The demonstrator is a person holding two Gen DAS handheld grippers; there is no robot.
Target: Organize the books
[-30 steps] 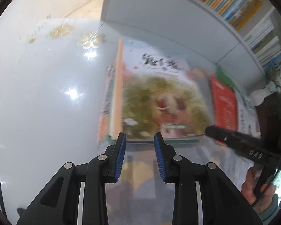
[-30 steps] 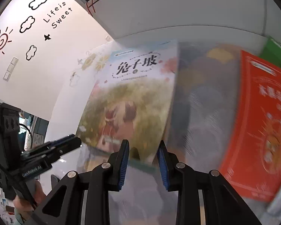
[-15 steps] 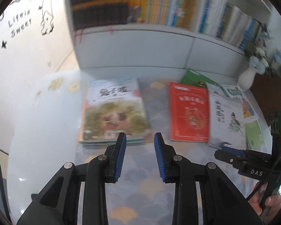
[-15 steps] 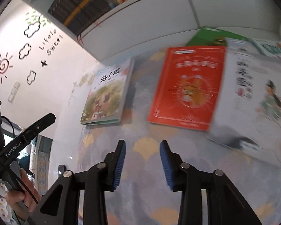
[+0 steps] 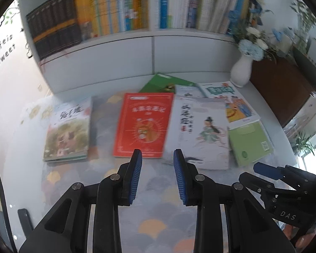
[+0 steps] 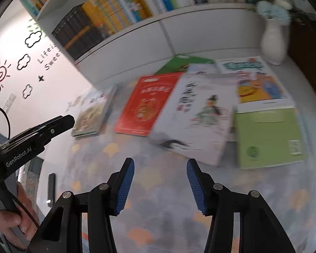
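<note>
**Now between books: both claws empty above the near edge of the counter**

Thin paperbacks, all lying flat; probably light, covers glossy and likely slick, floppy if pinched by one corner alone. No edge proud of the surface, so best taken at a free near edge or corner, or slid toward the counter's near edge to get a pad underneath.

Red book (image 5: 144,124) mid-counter, flat, near edge free. White book with a robed figure (image 5: 200,130) just beside it on the right, overlapping it slightly, near edge also free and closest to both claws. Light green book (image 5: 249,142) toward the right edge, partly under the white one. Picture book with a woodland cover (image 5: 68,129) toward the left edge, apart from the rest, seemingly on top of another book. Dark green book (image 5: 160,83) and a cartoon-cover book (image 5: 231,99) at the far edge, near the white vase (image 5: 242,69) in the far right corner.

Left claw (image 5: 157,176) tilted steeply down over the near edge, jaws parted narrowly, nothing between them. Right claw (image 6: 160,186) likewise pitched down, jaws just been opening, now wider than the left, empty. Person's hand (image 6: 14,217) wrapped round the left handle, seen from the right wrist camera.
</note>
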